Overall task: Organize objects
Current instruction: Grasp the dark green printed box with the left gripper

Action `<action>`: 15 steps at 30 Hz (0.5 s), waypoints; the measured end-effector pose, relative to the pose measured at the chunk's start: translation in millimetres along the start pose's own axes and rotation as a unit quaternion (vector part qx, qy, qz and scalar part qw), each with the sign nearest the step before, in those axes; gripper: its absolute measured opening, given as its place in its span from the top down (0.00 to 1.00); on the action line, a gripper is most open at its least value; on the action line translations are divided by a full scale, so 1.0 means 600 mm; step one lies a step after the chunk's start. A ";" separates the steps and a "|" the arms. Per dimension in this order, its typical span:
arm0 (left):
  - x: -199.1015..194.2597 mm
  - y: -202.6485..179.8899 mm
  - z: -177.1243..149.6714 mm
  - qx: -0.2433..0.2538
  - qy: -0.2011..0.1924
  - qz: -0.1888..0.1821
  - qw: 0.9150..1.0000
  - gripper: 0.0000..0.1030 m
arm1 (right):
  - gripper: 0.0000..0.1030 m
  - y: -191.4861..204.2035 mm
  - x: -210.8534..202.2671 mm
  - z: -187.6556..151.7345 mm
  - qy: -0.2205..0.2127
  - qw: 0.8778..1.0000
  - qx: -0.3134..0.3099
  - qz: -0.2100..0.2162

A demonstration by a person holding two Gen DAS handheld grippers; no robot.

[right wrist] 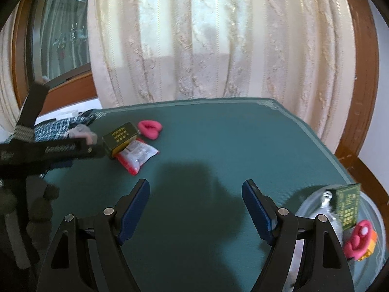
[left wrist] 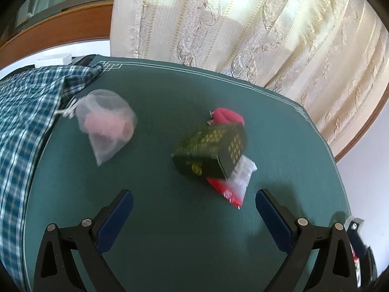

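Note:
On the green table mat (left wrist: 170, 231) lie a dark green box with gold print (left wrist: 211, 150), a red and clear packet (left wrist: 233, 185) under its near corner, a pink rolled item (left wrist: 228, 115) behind it, and a white mesh bag with pink contents (left wrist: 107, 124) to the left. My left gripper (left wrist: 194, 203) is open and empty, just short of the box. In the right wrist view the box (right wrist: 120, 138), packet (right wrist: 137, 155) and pink item (right wrist: 150, 127) lie far left. My right gripper (right wrist: 195, 191) is open and empty over bare mat.
A blue checked cloth (left wrist: 26, 121) hangs over the table's left edge. A clear round tray (right wrist: 374, 219) at the right holds a green box (right wrist: 346, 206), a pink item (right wrist: 358, 241) and a silvery object. Curtains (right wrist: 206, 43) hang behind the table.

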State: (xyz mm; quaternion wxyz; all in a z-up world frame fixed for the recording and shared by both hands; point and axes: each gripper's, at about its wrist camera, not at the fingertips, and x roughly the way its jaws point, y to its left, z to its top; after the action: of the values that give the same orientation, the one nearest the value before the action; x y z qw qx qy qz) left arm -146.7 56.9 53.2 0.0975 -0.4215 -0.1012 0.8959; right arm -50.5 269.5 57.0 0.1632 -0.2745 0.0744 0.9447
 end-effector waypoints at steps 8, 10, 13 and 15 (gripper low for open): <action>0.047 0.007 0.036 0.003 0.010 -0.017 1.000 0.01 | 0.23 0.020 0.042 0.002 0.034 0.999 0.002 0.028; 0.062 0.012 0.045 -0.002 0.019 -0.029 0.999 0.01 | 0.23 0.023 0.053 0.002 0.043 0.998 0.007 0.036; 0.077 0.018 0.055 -0.013 0.028 -0.050 0.998 0.01 | 0.23 0.025 0.068 0.003 0.056 0.997 0.015 0.047; 0.084 0.022 0.059 -0.018 0.032 -0.060 0.998 0.01 | 0.23 0.025 0.078 0.003 0.067 0.996 0.022 0.055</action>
State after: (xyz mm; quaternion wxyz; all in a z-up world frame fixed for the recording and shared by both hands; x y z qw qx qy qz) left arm -207.0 53.8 35.0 0.1466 -0.4452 -0.1389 0.8724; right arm -93.8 268.2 34.1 0.1113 -0.3290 0.1212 0.9299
